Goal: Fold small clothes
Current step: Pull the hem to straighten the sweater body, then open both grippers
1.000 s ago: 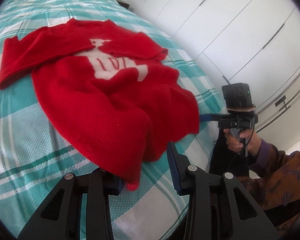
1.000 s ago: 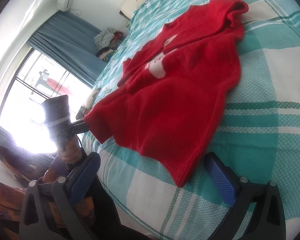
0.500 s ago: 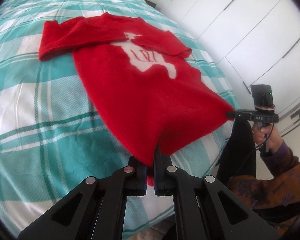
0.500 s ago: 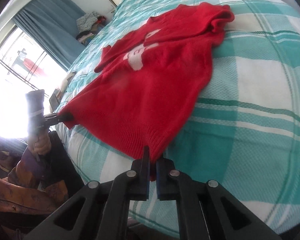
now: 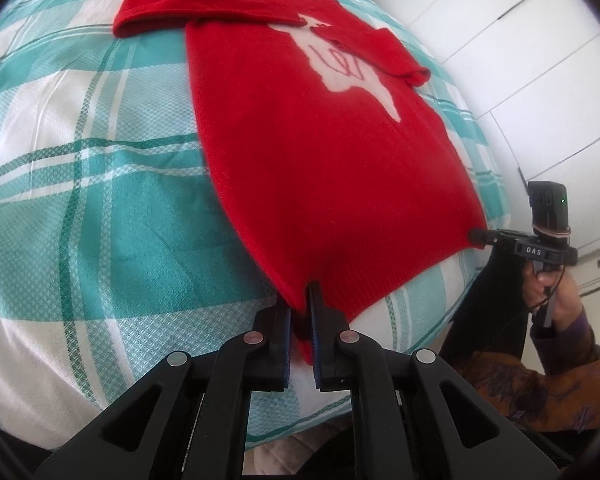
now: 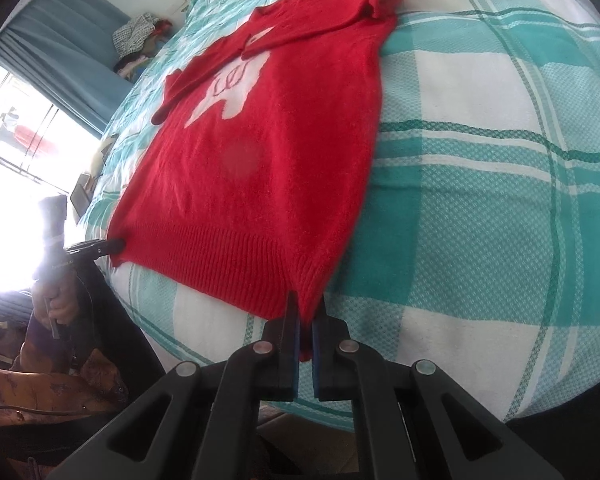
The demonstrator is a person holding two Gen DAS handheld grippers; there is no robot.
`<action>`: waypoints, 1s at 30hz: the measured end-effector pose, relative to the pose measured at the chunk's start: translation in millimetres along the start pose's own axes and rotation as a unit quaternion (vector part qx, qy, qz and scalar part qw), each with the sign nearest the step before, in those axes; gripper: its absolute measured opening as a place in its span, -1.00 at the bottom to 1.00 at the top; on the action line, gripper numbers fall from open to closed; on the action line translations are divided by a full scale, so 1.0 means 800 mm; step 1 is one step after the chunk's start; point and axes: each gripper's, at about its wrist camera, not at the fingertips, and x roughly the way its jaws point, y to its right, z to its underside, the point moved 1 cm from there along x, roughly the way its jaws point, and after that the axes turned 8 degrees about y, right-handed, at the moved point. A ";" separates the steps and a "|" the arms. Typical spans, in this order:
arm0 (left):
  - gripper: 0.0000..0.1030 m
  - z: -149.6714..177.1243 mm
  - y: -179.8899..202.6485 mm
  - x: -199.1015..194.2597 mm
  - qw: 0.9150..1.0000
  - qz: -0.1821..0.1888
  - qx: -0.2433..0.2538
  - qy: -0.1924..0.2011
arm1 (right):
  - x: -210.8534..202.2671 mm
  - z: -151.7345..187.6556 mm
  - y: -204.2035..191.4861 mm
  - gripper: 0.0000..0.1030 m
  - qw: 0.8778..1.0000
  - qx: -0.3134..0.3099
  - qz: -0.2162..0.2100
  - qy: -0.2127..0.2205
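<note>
A red knitted sweater [image 5: 320, 152] with a white animal motif lies stretched flat on the teal-and-white checked bed [image 5: 100, 200], its sleeves folded across the chest. My left gripper [image 5: 300, 300] pinches one corner of the ribbed hem; its jaws are opening slightly with the knit still pressed between the pads. My right gripper [image 6: 306, 308] is shut on the other hem corner of the sweater [image 6: 260, 168]. Each gripper also shows in the other's view, the right gripper [image 5: 476, 236] and the left gripper [image 6: 118, 245], both at the hem.
White wardrobe doors [image 5: 520, 60] stand beyond the bed on one side. On the other are a bright window [image 6: 12, 120], a blue curtain [image 6: 60, 48] and a pile of clothes [image 6: 140, 36]. A person's hand [image 5: 548, 284] and patterned sleeve sit at the bed's near edge [image 6: 480, 200].
Both grippers went from open around the rumpled hem to closed on its two corners. The sweater has been pulled taut and flat toward the near edge of the bed.
</note>
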 end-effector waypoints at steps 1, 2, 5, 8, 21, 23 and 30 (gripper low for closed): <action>-0.86 0.001 0.001 -0.002 1.000 -0.004 0.002 0.000 | 0.001 0.003 -0.001 -0.92 1.000 -0.002 0.002 -0.001; -0.93 0.000 0.004 -0.001 1.000 -0.009 0.001 0.001 | 0.003 0.005 -0.002 -0.92 1.000 -0.002 0.003 -0.002; -0.97 0.005 0.009 -0.010 1.000 -0.023 0.005 0.004 | -0.004 0.010 -0.006 -0.92 1.000 -0.007 0.021 -0.003; -0.97 0.011 0.014 -0.021 0.999 -0.043 0.014 0.006 | -0.024 0.015 -0.013 -0.93 0.999 -0.012 0.050 0.001; -0.87 0.031 0.012 0.003 0.994 -0.100 0.022 0.026 | 0.015 0.027 -0.008 -0.93 0.995 -0.023 0.100 -0.013; -0.87 0.034 0.012 -0.001 0.995 -0.096 0.018 0.037 | 0.014 0.028 -0.011 -0.92 0.994 -0.028 0.107 -0.010; 0.31 0.045 0.022 -0.040 0.993 -0.106 0.016 0.048 | -0.011 0.043 -0.018 -0.13 0.992 -0.045 0.109 -0.035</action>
